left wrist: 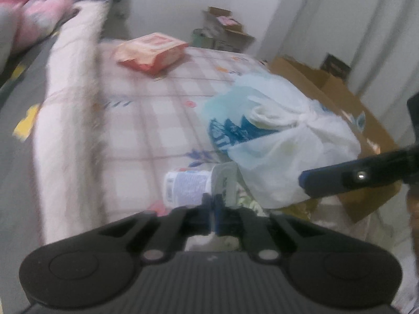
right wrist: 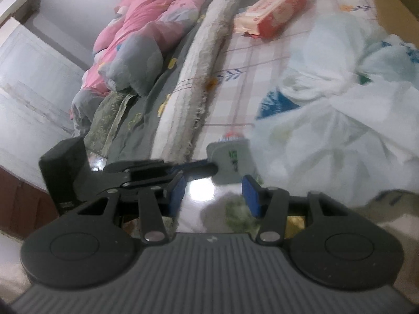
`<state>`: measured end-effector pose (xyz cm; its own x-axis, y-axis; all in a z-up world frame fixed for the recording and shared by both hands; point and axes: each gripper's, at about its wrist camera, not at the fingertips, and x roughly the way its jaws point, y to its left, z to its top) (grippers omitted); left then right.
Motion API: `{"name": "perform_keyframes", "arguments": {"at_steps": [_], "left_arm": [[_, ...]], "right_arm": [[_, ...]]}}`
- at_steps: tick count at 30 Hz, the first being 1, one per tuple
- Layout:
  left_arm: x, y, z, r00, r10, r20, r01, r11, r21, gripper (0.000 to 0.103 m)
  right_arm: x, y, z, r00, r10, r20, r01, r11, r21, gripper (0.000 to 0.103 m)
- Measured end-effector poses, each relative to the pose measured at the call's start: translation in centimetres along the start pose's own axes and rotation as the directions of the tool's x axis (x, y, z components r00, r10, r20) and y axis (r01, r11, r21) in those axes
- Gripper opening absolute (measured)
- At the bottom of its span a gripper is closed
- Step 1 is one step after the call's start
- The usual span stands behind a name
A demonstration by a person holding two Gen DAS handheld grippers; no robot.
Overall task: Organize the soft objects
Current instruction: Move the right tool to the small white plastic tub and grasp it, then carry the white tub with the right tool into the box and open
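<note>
A bed (left wrist: pixel 146 120) fills most of both views, covered by a pink-and-white checked sheet with small flower prints. Along its far side runs one long fluffy white blanket roll (left wrist: pixel 70 99), and beyond it lies one gray sheet with yellow shapes (right wrist: pixel 146 112) and one pink quilt (right wrist: pixel 146 23), bunched in a heap.

One large white plastic bag (left wrist: pixel 282 141) with blue print, knotted at the top, sits at the near edge of the bed; it crowds the space just beside my right fingers. Behind it stands one open cardboard box (left wrist: pixel 348 110). More boxes (left wrist: pixel 222 31) are stacked against the far wall.

One red-and-pink tissue pack (left wrist: pixel 152 52) lies alone in the open middle of the bed, well apart from the bag.

One small white packet with blue print (left wrist: pixel 188 188) hangs at the bed's near edge. My left gripper (left wrist: pixel 213 217) is clenched on the packet's gray flap; the fingers (left wrist: pixel 218 214) are pressed together around it.

My right gripper (right wrist: pixel 214 196) is released, its two blue fingers (right wrist: pixel 175 193) spread apart with shiny floor (right wrist: pixel 201 204) between them, just below the packet flap.
</note>
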<state>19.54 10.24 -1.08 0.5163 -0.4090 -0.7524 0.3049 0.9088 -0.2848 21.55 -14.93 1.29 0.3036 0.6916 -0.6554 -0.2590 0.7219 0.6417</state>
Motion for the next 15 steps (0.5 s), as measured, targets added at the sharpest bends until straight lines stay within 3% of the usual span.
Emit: {"name": "perform_keyframes", "arguments": {"at_steps": [9,15], "left_arm": [[-2.0,5.6,-0.3,0.999,-0.022,0.026,0.028,0.969,-0.245,0.003],[-2.5,7.3,-0.6,0.999,-0.021,0.05,0.036,0.951,-0.306,0.004]], "right_arm": [[4.3,2.0,1.9,1.0,0.013,0.0,-0.013,1.0,0.008,0.048],[7.7,1.6,2.8,1.0,-0.001,-0.029,0.003,0.997,0.072,0.048]]}}
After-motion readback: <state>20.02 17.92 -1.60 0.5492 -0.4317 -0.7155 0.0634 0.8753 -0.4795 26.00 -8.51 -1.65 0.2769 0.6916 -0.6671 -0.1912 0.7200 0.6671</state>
